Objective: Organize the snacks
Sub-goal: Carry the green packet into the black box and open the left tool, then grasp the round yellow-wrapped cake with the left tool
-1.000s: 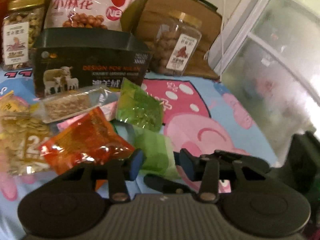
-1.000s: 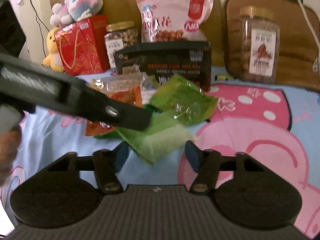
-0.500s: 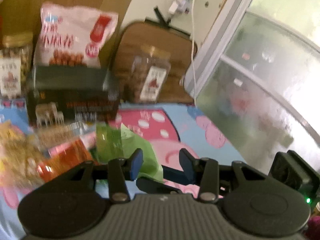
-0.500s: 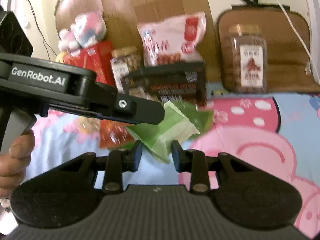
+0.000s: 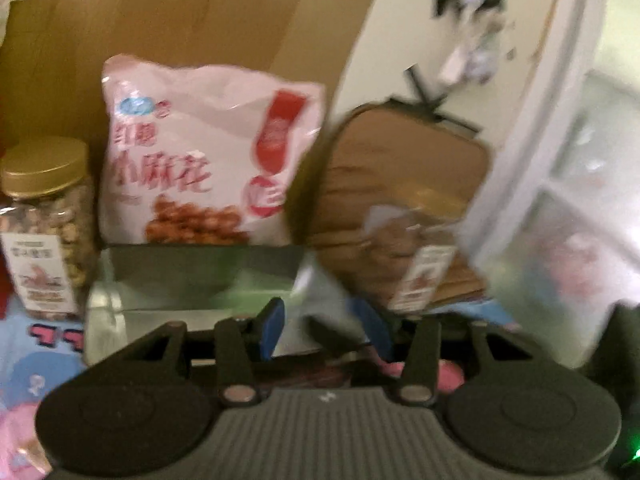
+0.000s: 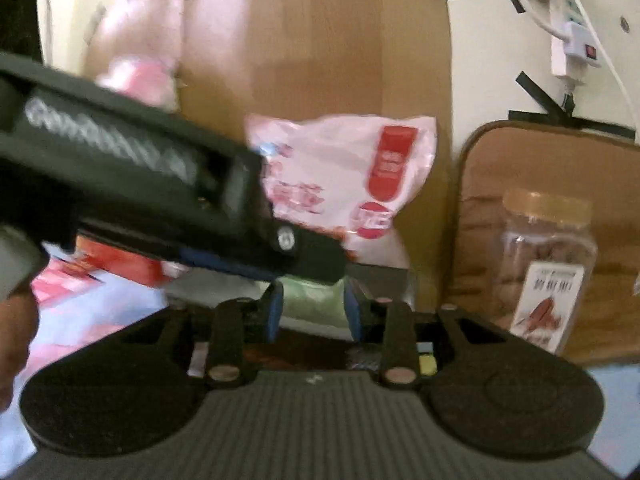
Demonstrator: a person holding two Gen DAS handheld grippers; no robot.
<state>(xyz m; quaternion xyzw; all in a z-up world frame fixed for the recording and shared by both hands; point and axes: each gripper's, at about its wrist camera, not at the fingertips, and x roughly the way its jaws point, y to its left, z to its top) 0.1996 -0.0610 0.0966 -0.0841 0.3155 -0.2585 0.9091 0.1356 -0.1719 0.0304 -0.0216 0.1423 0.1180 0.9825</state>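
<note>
Right gripper [image 6: 314, 312] is pinching a green snack packet [image 6: 314, 302] between its blue pads, holding it up in front of the dark open box [image 6: 384, 276], with the pink snack bag [image 6: 340, 176] standing behind. Left gripper [image 5: 326, 330] is holding its fingers spread with nothing between them, pointing at the same box [image 5: 200, 276]; its black body is crossing the right wrist view just above the packet. Gold-lidded nut jars are standing at either side, one left [image 5: 44, 224], one right [image 6: 544, 268], both views blurred.

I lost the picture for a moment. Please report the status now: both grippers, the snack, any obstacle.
Right gripper shut on green snack packet, lifted. Left gripper open, holding nothing. Left gripper's body crosses the right view just above the packet. Open box ahead.
</note>
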